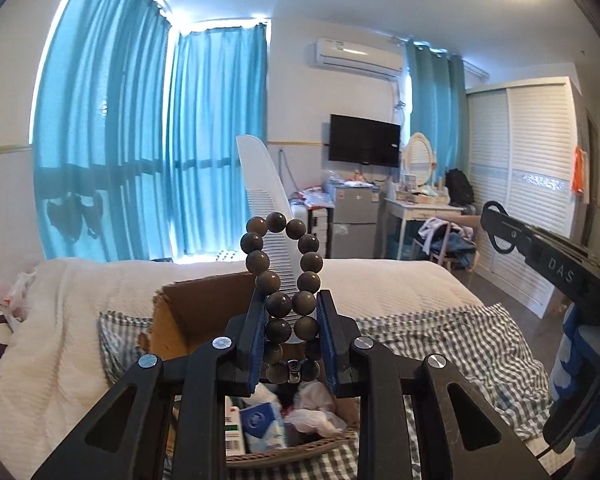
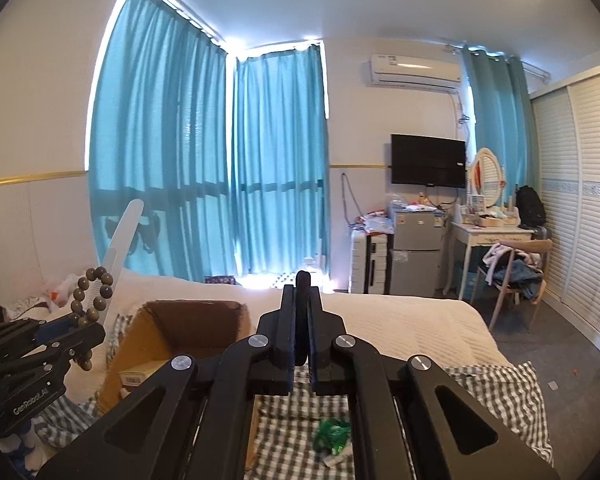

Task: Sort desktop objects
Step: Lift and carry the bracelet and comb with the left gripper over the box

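Observation:
My left gripper [image 1: 291, 312] is shut on a dark bead bracelet [image 1: 281, 264] and a white comb [image 1: 260, 184], both sticking up above the fingers. It is held over a woven basket [image 1: 300, 450] with packets inside and near an open cardboard box [image 1: 188, 316]. In the right wrist view the left gripper [image 2: 72, 320] with the bracelet [image 2: 94, 292] and comb [image 2: 122, 236] is at the left, beside the box [image 2: 180, 332]. My right gripper [image 2: 300, 312] is shut on a thin dark object [image 2: 302, 280] whose tip pokes above the fingers.
A checked cloth [image 2: 480, 412] covers the surface below, with a green wrapper [image 2: 334, 436] on it. A bed with a white quilt [image 1: 80, 312] lies behind. The right gripper's body [image 1: 540, 252] shows at the right in the left wrist view.

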`<state>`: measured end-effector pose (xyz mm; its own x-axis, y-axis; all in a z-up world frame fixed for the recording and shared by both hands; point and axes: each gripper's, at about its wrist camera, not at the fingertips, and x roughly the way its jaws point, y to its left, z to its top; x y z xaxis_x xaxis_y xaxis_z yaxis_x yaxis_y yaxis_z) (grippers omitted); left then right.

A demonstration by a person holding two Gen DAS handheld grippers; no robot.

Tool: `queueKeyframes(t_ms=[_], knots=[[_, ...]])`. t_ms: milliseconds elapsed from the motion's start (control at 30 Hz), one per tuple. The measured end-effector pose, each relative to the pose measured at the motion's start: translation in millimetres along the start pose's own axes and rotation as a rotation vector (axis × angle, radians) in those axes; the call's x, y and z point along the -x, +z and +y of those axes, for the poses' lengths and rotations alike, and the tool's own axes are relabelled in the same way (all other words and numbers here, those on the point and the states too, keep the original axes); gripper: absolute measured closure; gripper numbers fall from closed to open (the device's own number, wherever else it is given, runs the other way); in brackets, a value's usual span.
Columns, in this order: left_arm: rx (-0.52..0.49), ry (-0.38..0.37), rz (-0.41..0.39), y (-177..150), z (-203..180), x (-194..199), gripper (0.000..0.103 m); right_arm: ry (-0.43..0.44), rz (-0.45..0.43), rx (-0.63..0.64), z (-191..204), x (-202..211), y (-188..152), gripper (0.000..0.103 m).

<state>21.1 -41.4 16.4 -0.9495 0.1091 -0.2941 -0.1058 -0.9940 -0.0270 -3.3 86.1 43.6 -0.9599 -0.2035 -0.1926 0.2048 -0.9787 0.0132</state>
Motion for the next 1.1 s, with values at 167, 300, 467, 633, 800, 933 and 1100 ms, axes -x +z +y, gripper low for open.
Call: queueKeyframes(t_ms=[167,300,467,633,800,933,1100], knots=[[0.024,0.025,0.003,1.0,13.9,-2.8,0.079,0.039,0.006,0.019,21.1,-10.1,-2.4,0.099],[0.033,0.040,0.008,-0.3,21.5,-5.5,0.079,0.071,0.011,0.029,31.6,-17.2,-6.0,0.099],[0.035,0.070,0.024,-3.3,28.8,-10.0,0.079,0.113,0.028,0.036,47.1,-31.4,-14.1,0.099],[0.042,0.101,0.056,-10.4,37.5,-21.2,0.079,0.147,0.052,0.055,58.6,-44.0,-22.9,0.099],[0.047,0.119,0.100,-21.0,44.0,-35.5,0.079,0.184,0.076,0.078,71.2,-56.0,-34.6,0.099],[0.038,0.131,0.134,-29.6,44.0,-47.2,0.079,0.212,0.094,0.093,82.5,-67.0,-44.0,0.099],[0.034,0.130,0.191,-41.8,40.7,-65.9,0.079,0.244,0.137,0.107,88.9,-84.9,-60.1,0.099]])
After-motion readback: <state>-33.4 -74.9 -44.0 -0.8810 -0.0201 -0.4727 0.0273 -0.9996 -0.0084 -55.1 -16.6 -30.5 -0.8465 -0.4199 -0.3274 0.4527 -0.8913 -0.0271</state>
